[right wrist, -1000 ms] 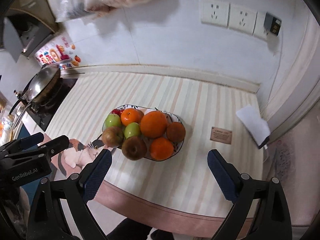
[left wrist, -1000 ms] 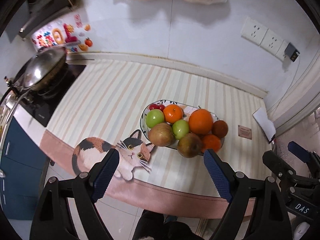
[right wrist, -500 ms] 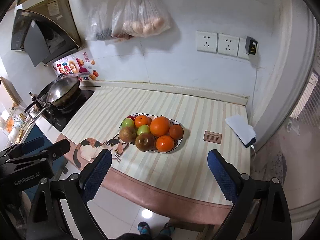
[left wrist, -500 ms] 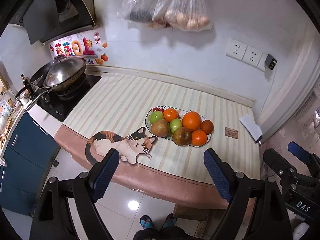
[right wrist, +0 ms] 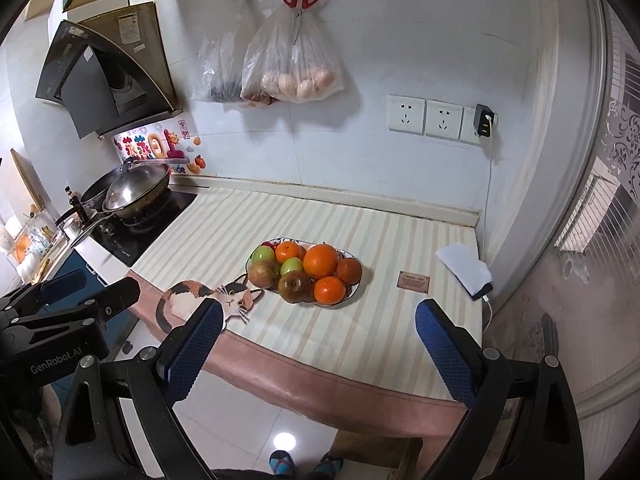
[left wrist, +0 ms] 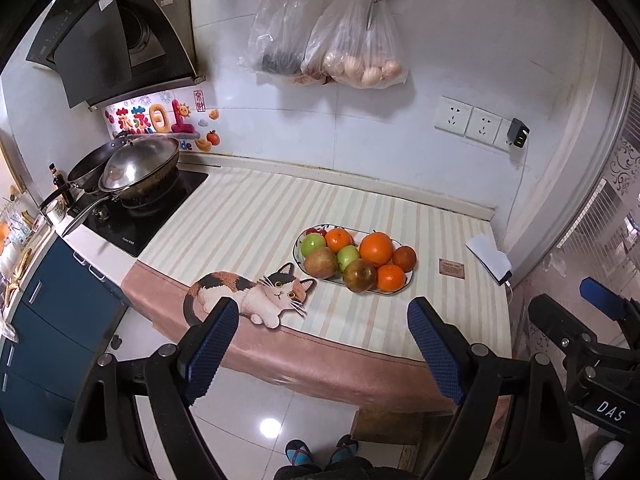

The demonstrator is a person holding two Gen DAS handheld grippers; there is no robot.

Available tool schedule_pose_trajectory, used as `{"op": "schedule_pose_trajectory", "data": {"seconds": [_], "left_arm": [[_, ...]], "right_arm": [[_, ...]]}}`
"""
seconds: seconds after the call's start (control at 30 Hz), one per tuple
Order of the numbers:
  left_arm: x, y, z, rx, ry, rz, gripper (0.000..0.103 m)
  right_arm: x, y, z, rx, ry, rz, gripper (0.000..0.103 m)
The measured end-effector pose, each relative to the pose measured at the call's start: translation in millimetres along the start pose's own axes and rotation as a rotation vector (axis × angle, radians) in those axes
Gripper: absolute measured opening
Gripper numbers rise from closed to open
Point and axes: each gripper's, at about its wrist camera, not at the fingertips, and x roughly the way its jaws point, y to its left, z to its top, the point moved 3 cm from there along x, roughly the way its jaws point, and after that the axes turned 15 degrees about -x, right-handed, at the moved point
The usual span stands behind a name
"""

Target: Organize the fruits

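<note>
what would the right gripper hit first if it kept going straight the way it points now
Probably the fruit plate: the open right gripper hangs off the counter's front edge, aimed at the piled fruit, likely the near orange. Depth is hard to judge through the fisheye.

Red fruit (left wrist: pixel 316 231) at 11 o'clock in the plate (left wrist: pixel 400 243): mostly hidden behind the green apple (left wrist: pixel 312 244) and orange (left wrist: pixel 338 239); kind not discernible. Brown card (right wrist: pixel 414 281) at 3 o'clock of the plate: print too small to read. Dark contents of left hanging bag (left wrist: pixel 282 60): unidentifiable through plastic. Rear shafts of left tongs (left wrist: pixel 322 344) and right tongs (right wrist: pixel 318 346): cut off at lower edge. Feet (right wrist: pixel 304 465) at 6 o'clock: partly cropped.
</note>
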Motion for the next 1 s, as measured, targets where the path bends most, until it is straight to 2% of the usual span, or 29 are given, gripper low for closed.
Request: {"op": "schedule_pose_trajectory", "data": {"seconds": [0.23, 0.3, 0.37, 0.63, 1.0], "left_arm": [[19, 6, 5, -0.007, 0.023, 0.013, 0.087], [29, 8, 10, -0.006, 0.029, 0.020, 0.096], [39, 8, 15, 0.005, 0.034, 0.030, 0.100], [89, 17, 40, 0.002, 0.086, 0.068, 0.100], [140, 27, 58, 0.016, 0.152, 0.108, 0.100]], "right_arm": [[22, -2, 3, 0.012, 0.028, -0.004, 0.101], [31, -2, 7, 0.013, 0.031, -0.009, 0.101], [44, -3, 15, 0.013, 0.035, -0.014, 0.101], [99, -2, 43, 0.002, 0.073, -0.033, 0.101], [171, -1, 52, 0.011, 0.171, -0.021, 0.101]]}}
